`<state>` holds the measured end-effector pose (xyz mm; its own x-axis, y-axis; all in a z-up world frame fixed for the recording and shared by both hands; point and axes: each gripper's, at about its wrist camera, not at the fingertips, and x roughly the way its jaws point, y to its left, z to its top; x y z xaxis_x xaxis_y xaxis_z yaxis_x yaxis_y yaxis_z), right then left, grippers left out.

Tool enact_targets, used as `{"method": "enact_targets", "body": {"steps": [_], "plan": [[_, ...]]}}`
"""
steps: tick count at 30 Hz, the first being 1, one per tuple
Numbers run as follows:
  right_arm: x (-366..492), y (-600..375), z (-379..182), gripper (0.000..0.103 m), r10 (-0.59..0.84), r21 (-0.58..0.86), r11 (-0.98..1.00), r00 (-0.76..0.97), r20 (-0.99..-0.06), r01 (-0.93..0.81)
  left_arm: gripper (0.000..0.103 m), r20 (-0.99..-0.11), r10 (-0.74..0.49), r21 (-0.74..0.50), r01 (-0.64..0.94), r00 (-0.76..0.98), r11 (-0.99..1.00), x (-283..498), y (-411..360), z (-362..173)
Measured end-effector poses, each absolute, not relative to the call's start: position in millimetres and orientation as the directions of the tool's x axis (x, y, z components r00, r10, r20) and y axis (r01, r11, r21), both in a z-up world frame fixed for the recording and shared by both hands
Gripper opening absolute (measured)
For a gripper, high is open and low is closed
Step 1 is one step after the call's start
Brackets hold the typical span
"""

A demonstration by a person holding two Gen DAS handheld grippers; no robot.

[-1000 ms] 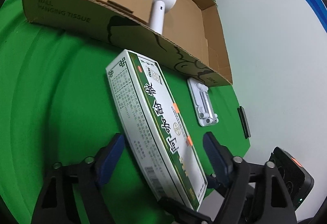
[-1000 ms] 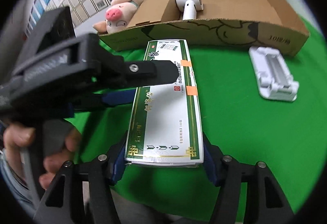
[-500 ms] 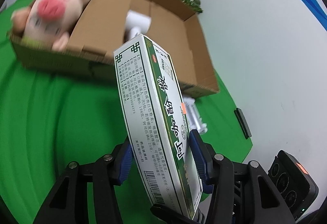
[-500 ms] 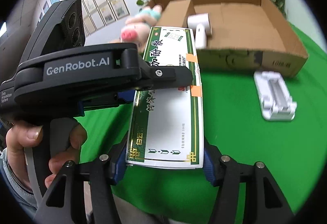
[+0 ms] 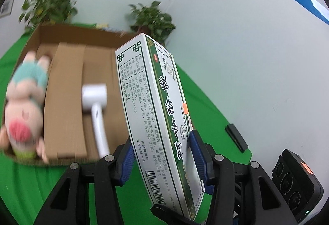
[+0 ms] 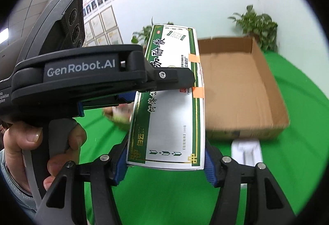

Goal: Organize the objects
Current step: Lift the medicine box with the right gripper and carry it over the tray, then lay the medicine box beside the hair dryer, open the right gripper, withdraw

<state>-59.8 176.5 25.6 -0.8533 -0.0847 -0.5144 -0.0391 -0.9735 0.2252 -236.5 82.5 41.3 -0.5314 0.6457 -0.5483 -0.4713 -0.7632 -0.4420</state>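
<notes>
1. Left wrist view: the left gripper (image 5: 162, 160) clamps the long white-and-green printed carton (image 5: 152, 114) across its width, raised over the open brown cardboard box (image 5: 67, 101), likely for packing. A pink plush pig (image 5: 22, 110) and white hammer-shaped device (image 5: 95, 105) fill the box's left side.

2. Right wrist view: the right gripper (image 6: 165, 165) pinches the carton's near end, sharing the load. A white plastic stand (image 6: 247, 152) lies on the green table (image 6: 287, 153) beside the box's near wall.

Item count, both views combined:

- One long white-and-green printed carton (image 5: 156, 114).
- One open brown cardboard box (image 6: 242, 89).
- One pink plush pig (image 5: 22, 114).
- One white plastic hair dryer (image 5: 96, 105).
- One white plastic stand (image 6: 248, 151).
- Two black grippers with blue pads: left (image 5: 162, 159), right (image 6: 164, 165).
- Two potted green plants (image 5: 152, 17).
</notes>
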Motion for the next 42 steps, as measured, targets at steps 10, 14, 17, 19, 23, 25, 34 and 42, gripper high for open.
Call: {"method": "enact_targets", "body": {"steps": [10, 14, 17, 19, 23, 25, 34, 42], "plan": [[-108.4, 212.4, 40.0, 0.059, -0.080, 0.250, -0.966, -0.852, -0.517, -0.061, 0.047, -0.562, 0.646, -0.434, -0.480, -0.517, -0.762, -308.4, 107.1, 62.3], [-127.7, 223.5, 39.9, 0.059, -0.098, 0.265, -0.962, -0.838, -0.536, -0.057, 0.047, -0.583, 0.638, -0.440, -0.465, -0.503, -0.769, -339.7, 112.4, 59.3], [-143.3, 235.1, 30.8, 0.059, -0.116, 0.290, -0.955, -0.816, -0.566, -0.065, 0.047, -0.617, 0.624, -0.443, -0.444, -0.479, -0.779, -366.2, 122.4, 43.6], [-154.6, 245.7, 20.0, 0.059, -0.138, 0.313, -0.948, -0.800, -0.584, -0.065, 0.047, -0.644, 0.605, -0.430, -0.433, -0.468, -0.792, -381.0, 129.6, 27.3], [-158.2, 251.0, -10.4, 0.059, -0.180, 0.371, -0.924, -0.757, -0.629, -0.089, 0.047, -0.698, 0.577, -0.428, -0.399, -0.425, -0.811, -402.1, 139.0, -7.6], [-160.0, 253.8, -21.6, 0.059, -0.189, 0.383, -0.918, -0.744, -0.641, -0.097, 0.047, -0.718, 0.570, -0.435, -0.382, -0.399, -0.815, -408.5, 142.1, -22.2], [-162.3, 249.5, -48.8, 0.059, -0.171, 0.352, -0.927, -0.693, -0.700, -0.127, 0.048, -0.747, 0.566, -0.476, -0.313, -0.349, -0.822, -428.3, 142.0, -55.3], [-164.4, 236.6, -51.8, 0.059, -0.099, 0.263, -0.952, -0.655, -0.749, -0.156, 0.056, -0.780, 0.529, -0.448, -0.291, -0.335, -0.845, -420.3, 138.3, -58.6]]}}
